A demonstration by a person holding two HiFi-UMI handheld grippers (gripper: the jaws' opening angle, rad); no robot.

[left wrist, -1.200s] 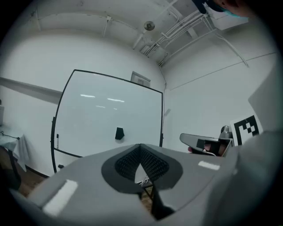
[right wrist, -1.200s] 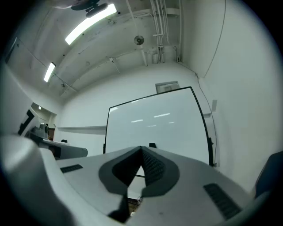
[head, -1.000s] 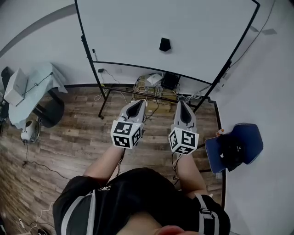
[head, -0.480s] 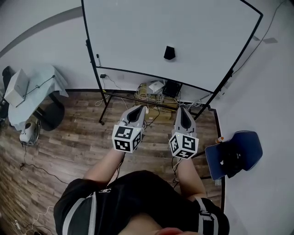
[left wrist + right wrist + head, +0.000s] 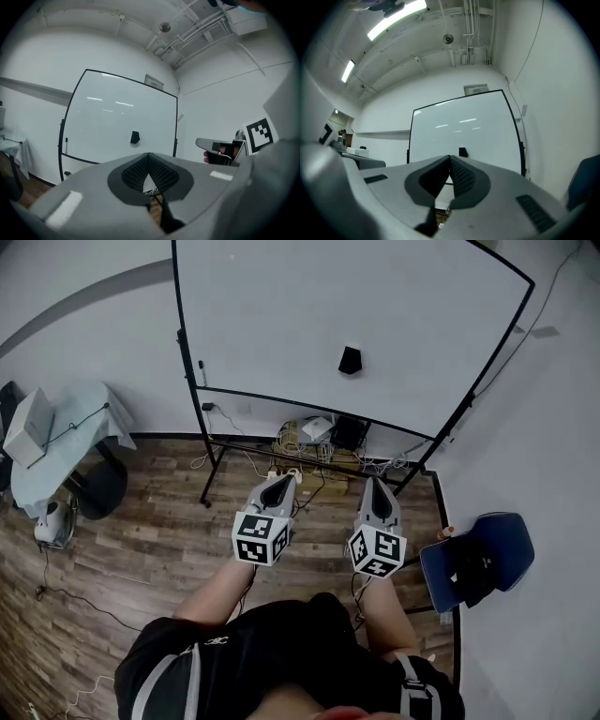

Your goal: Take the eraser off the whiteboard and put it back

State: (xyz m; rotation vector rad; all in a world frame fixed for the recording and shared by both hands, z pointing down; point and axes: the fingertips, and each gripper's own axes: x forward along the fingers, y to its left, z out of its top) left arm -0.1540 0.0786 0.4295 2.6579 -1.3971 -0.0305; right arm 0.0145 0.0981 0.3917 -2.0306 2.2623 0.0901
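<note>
**Eraser on the whiteboard, both grippers closed and empty**

Head view: the black eraser (image 5: 350, 359) sits on the whiteboard (image 5: 281, 324), right of its middle and in its lower half. The left gripper (image 5: 283, 475) and the right gripper (image 5: 373, 482) are held side by side above the wooden floor (image 5: 150, 531). Both point toward the board and are well apart from the eraser. A tangle of cables (image 5: 314, 439) lies under the board. A blue chair (image 5: 483, 554) stands at the right and a cloth-covered worktop (image 5: 66, 427) at the left.

Left gripper view: its fingers (image 5: 164, 176) are pressed together at the tips, with nothing between them. The eraser shows ahead on the board, just above the tips. A marker pen (image 5: 66, 140) hangs by the board's left frame. The right gripper appears at the right.

Right gripper view: its fingers (image 5: 461, 178) also meet at the tips and hold nothing. The eraser shows on the board, just above and right of them.
</note>
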